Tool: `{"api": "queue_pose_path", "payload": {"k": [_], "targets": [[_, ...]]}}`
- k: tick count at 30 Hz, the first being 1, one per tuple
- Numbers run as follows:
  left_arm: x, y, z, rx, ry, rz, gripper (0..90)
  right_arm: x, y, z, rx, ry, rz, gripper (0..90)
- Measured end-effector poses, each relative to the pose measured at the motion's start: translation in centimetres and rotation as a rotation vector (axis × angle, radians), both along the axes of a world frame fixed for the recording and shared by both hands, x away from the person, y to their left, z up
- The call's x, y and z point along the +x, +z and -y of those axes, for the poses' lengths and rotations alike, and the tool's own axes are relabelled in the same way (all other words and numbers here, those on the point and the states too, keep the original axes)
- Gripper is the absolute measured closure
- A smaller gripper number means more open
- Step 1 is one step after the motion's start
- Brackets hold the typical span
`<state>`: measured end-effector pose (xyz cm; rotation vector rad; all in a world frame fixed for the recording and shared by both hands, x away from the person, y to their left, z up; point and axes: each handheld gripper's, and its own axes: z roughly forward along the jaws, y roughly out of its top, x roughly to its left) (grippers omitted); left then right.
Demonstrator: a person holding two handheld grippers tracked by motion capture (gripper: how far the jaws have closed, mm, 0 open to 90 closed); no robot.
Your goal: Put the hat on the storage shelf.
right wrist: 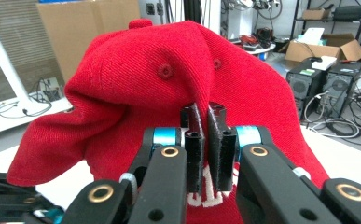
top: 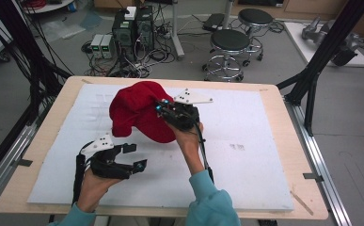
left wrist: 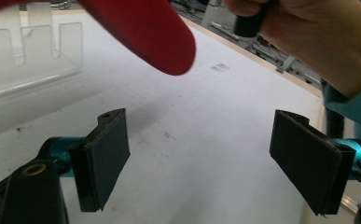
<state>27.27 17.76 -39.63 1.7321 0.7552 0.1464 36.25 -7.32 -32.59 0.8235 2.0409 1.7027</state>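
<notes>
Above the white-covered bench, the right tongs pinched the red cap by its fabric and held it aloft, seemingly to present it, while the left tongs waited below, spread wide and empty.

Even indoor light; soft shadows — red cap blurred close-up; pics slightly soft.

Red cap cut off by top edge in left gripper view, blurred. White lettering on cap front hidden behind right tool. Clear rack cut at left edge, faint. Person's sleeves cropped at bottom.
</notes>
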Motion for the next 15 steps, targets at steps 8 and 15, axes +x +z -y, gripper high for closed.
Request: {"api": "queue_pose_path", "payload": {"k": [8, 15], "targets": [[1.3, 0.7, 0.1, -0.016, 0.042, 0.01, 19.6, -0.5, 0.3, -0.2, 0.019, 0.022, 0.012, 86.2], [1.8, 1.4, 0.7, -0.032, 0.041, 0.01, 20.4, -1.0, 0.5, -0.5, 0.046, 0.047, 0.014, 86.2]]}}
